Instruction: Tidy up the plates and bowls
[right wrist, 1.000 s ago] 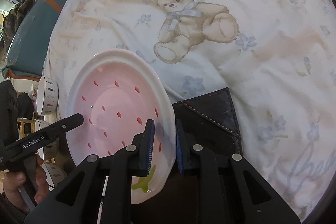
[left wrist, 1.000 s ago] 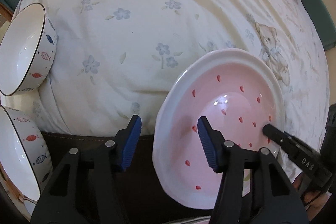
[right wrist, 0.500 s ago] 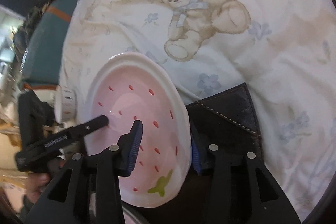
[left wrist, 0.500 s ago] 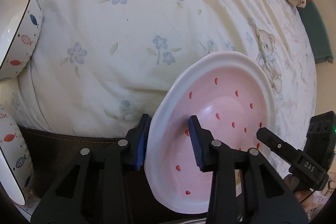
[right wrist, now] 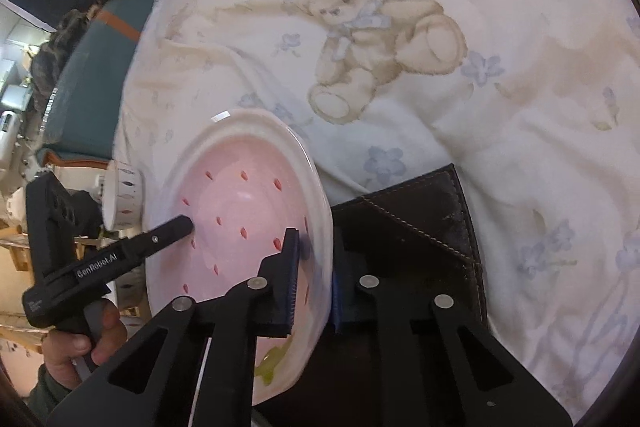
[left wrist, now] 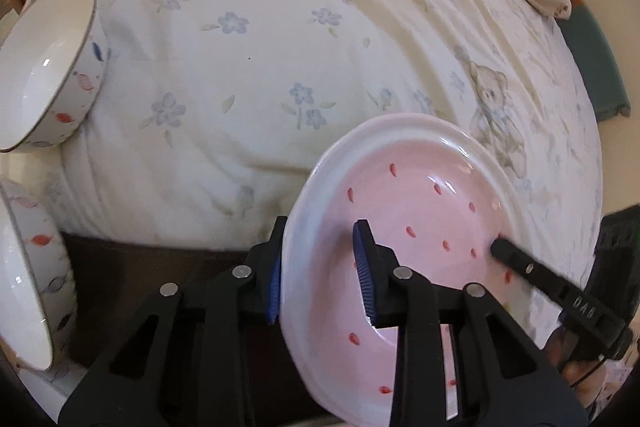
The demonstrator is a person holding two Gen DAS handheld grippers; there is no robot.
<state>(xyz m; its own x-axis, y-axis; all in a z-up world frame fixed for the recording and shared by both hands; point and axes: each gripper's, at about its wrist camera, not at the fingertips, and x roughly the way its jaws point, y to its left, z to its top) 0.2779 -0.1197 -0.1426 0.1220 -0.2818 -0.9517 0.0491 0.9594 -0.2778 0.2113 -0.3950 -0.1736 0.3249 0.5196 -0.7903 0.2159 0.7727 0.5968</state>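
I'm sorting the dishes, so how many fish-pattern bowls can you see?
2 in the left wrist view: one fish bowl at the upper left against the bedding, another bowl at the lower left edge, partly cropped. Others may sit outside the frame.

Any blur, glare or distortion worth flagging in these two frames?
Left wrist view: strong fisheye bending with dark corners; the fish-pattern bowl at the left edge is slightly smeared; small glare streaks on the pink plate. Right wrist view: same fisheye curve; the plate rim near the right gripper is blurred; the far left background is overexposed.
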